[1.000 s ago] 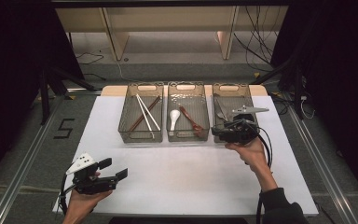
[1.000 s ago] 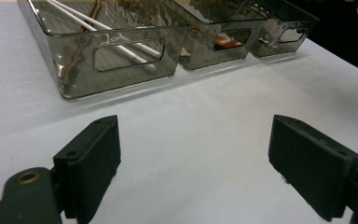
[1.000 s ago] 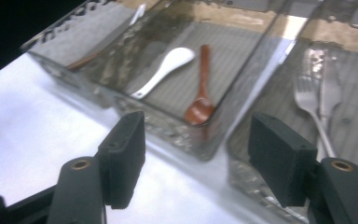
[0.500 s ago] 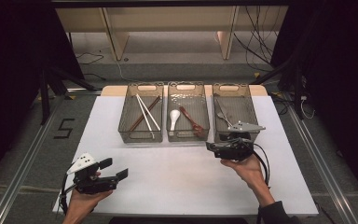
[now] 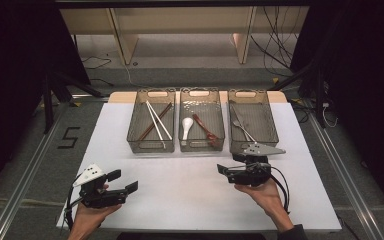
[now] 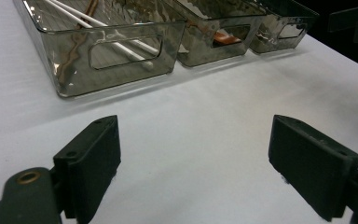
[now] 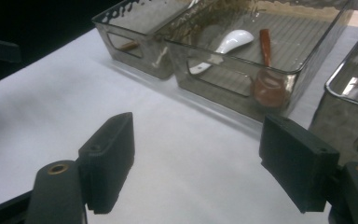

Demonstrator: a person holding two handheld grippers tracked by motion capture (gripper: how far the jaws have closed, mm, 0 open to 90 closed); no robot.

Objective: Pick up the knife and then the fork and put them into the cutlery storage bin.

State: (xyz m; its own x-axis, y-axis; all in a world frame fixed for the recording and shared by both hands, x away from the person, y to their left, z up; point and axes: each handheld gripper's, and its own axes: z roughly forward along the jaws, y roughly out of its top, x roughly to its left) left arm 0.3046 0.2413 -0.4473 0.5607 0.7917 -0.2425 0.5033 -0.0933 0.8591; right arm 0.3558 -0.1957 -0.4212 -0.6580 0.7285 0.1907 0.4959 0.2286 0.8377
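— Fingers (image 6: 93, 149) on the left gripper (image 5: 124, 181) are standing wide apart with nothing between them. How are the right ones looking?

— The right gripper (image 5: 228, 162) has just been opening its fingers (image 7: 109, 158), and they are gaping over bare white counter (image 5: 180, 200), holding nothing. The metal cutlery (image 5: 241, 127) is lying inside the right tray (image 5: 273, 125), just beyond that gripper.

— So what is making this step go well?

— I am reading it as the end of a drop-off. The fingers should be staying spread and riding clear of the tray's near wall, so that nothing is nudging the tray, and the trailing cable should be kept off the rim.

— And how are the hands sitting?

— The left hand is cradling its gripper from below at the near left edge, fingers aiming right and slightly far. The right hand is doing the same from underneath, its gripper lying roughly level and pointing left, grey plate on top.

— Farther off?

— The middle tray (image 5: 222, 125) is holding a white spoon (image 5: 186, 126) and a brown spoon (image 5: 206, 131); chopsticks (image 5: 156, 120) are lying crossed in the left tray (image 5: 131, 125).
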